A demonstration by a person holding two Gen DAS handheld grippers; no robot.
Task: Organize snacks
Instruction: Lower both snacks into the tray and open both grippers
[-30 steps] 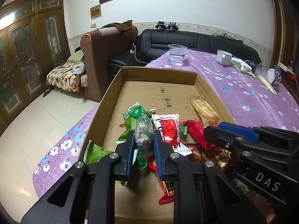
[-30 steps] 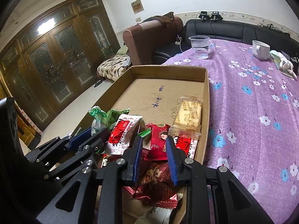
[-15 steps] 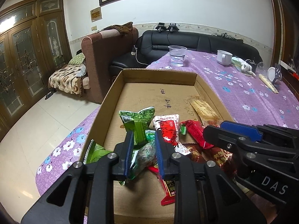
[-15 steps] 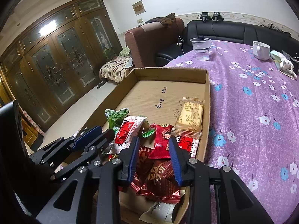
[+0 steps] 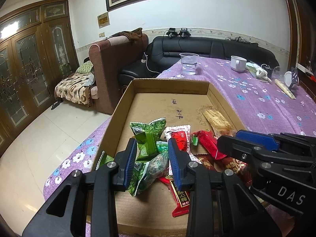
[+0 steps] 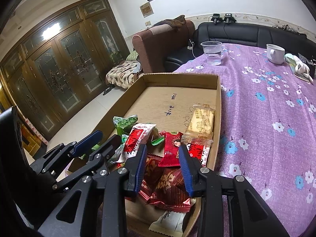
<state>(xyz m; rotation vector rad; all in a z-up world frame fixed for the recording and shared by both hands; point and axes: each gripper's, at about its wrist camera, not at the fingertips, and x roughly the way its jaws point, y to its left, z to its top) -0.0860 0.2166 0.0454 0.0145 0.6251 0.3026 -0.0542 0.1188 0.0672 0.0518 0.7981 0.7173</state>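
A shallow cardboard box [image 5: 122, 106] lies on the counter [image 5: 256, 98], which is covered with a purple flowered cloth. Wrapped snacks are heaped at the box's near end.

The left gripper [image 5: 152, 158] has just been opening its fingers; they stand slightly apart with a green packet [image 5: 152, 167] loose between them, lying tilted, its long axis running from near left to far right. Whether the pads touch it cannot be told. Beyond it a second green packet [image 5: 148, 136] stands upright.

The right gripper [image 6: 164, 164] has also just been opening; its fingers stand slightly apart above a dark red packet [image 6: 169, 187] lying flat. A pale yellow biscuit pack [image 6: 201, 122] lies lengthwise along the box's right wall.
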